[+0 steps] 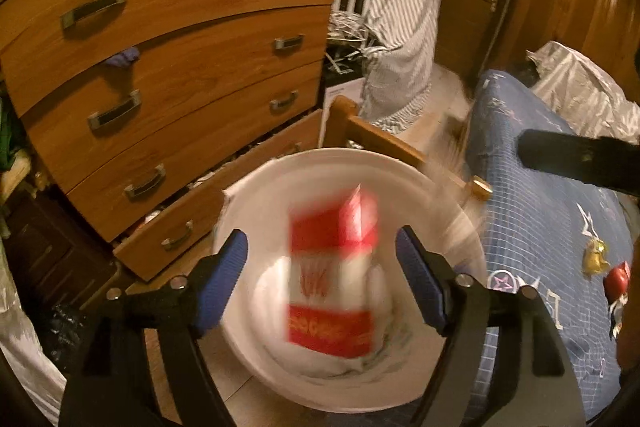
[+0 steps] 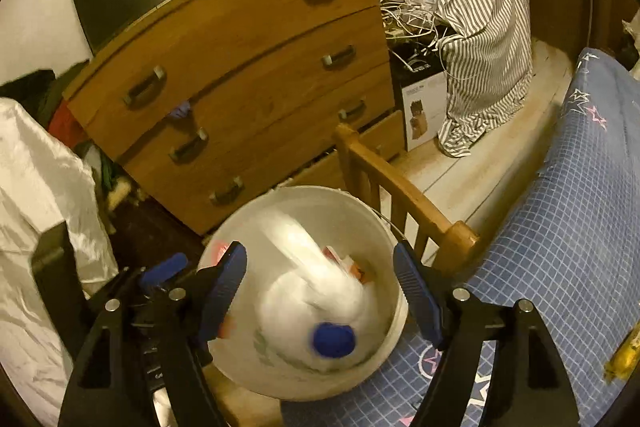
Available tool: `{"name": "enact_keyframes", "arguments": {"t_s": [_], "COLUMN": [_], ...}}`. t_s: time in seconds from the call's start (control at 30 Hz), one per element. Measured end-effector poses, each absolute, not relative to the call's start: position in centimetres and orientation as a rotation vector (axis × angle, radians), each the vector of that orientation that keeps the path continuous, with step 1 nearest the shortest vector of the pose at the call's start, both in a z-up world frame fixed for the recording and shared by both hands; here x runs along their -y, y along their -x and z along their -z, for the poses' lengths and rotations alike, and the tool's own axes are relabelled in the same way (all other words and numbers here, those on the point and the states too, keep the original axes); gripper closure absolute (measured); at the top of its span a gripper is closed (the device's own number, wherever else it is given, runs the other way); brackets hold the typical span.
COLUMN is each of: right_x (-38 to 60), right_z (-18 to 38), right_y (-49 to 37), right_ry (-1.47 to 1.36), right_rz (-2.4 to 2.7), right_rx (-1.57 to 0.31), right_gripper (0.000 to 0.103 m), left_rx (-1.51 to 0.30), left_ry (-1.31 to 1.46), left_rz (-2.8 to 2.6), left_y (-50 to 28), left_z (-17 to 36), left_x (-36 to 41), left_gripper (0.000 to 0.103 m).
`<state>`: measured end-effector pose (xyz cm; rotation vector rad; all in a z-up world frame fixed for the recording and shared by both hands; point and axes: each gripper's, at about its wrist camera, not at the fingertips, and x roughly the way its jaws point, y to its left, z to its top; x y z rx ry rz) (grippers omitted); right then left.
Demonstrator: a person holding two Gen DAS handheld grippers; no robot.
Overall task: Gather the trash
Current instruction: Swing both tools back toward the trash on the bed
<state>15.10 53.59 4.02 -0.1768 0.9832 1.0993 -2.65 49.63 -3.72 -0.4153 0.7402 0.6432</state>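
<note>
Both grippers, left (image 1: 321, 281) and right (image 2: 320, 285), hover above the white bucket (image 2: 240, 359), jaws apart, gripping nothing. A blurred red-and-white carton (image 1: 332, 283) and what looks like a white blue-capped bottle (image 2: 320, 311) lie inside the bucket.

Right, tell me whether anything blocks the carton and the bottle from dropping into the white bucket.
Nothing visible does. The red and white carton and the white bottle with a blue cap, both blurred, are already over the white bucket's open mouth, clear of the open left hand-held gripper and right hand-held gripper.
</note>
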Motion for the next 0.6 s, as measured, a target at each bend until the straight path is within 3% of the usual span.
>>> {"name": "enact_keyframes", "arguments": {"t_s": [0.33,0.6], "right_x": [-47.2,-34.7], "right_z": [-4.6,-5.0], "right_y": [-15.2,-11.3], "right_ry": [0.093,0.115], "right_rz": [-1.083,-0.972], "right_rx": [-0.93,-0.73], "right_gripper": [0.026,0.026], "left_rx": [-0.744,-0.742], "left_ry": [0.394,0.348], "left_rz": [-0.617,-0.49], "left_y": [2.4,0.2], "left_z": [3.5,3.7], "left_x": [-48.3,-42.3], "left_gripper": [0.029,0.029]}}
